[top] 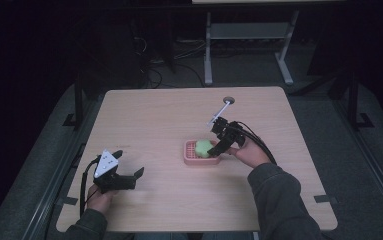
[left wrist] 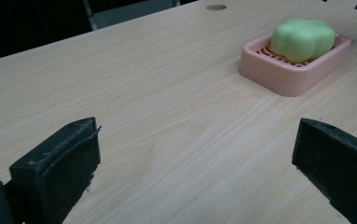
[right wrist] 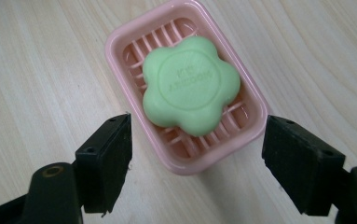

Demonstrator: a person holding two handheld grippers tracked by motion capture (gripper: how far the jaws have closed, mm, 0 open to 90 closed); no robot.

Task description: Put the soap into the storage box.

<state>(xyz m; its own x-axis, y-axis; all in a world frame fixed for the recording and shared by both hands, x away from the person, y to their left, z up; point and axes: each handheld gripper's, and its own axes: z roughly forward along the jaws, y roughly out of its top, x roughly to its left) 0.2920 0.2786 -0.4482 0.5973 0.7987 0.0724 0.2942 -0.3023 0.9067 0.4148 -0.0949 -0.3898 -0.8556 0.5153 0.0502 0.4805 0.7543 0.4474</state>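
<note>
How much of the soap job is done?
The green soap already lies in the pink dish on the table. The right hand-held gripper is open, its jaws either side of the dish's near end, gripping nothing. The left hand-held gripper waits open, apart. Whatever comes next with the dish hasn't started.

The high view is dim: only the tabletop [top: 169, 125] catches even overhead light, while the room behind sinks into near black. Both gripper views are brighter and fairly sharp, with soft shadows under the pink soap dish [right wrist: 134, 46] and mild blur on the nearest jaws.
</note>
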